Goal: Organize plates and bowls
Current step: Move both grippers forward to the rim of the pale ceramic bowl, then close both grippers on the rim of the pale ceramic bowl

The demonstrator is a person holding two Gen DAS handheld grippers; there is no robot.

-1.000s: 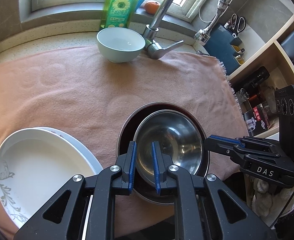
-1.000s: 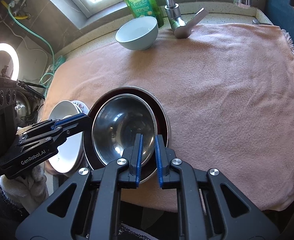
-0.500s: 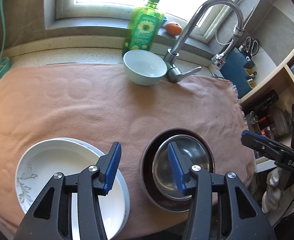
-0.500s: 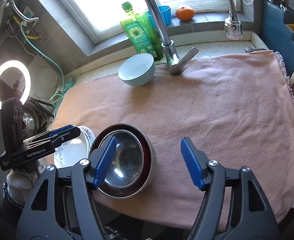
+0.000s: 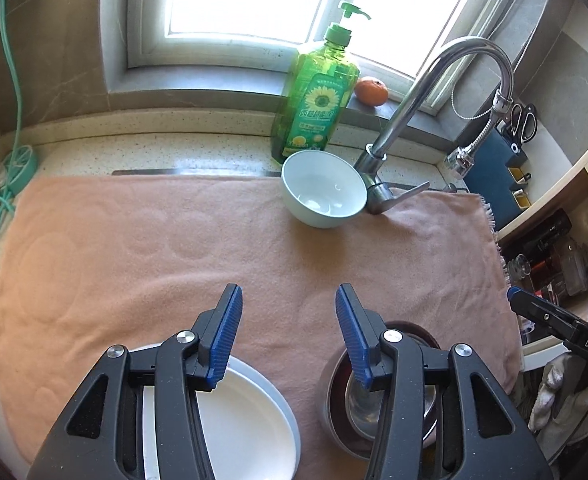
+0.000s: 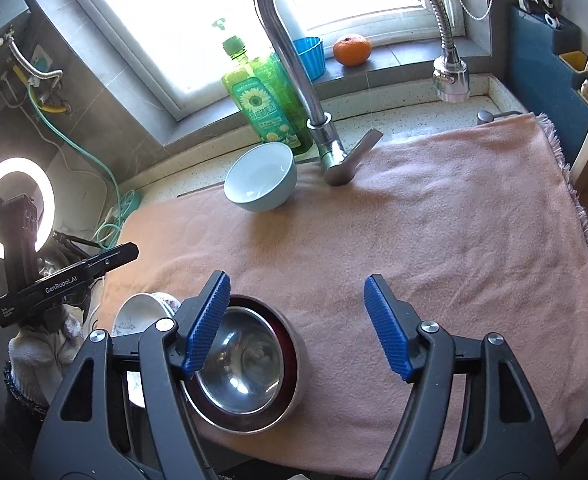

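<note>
- Left gripper had just spread its jaws, nothing between them, above the pink towel.
- Right gripper had just opened wide too, holding nothing.
- Steel bowl sat nested inside a dark bowl at the towel's near edge, white plates just beside.
- Light blue bowl sat by the faucet.
</note>
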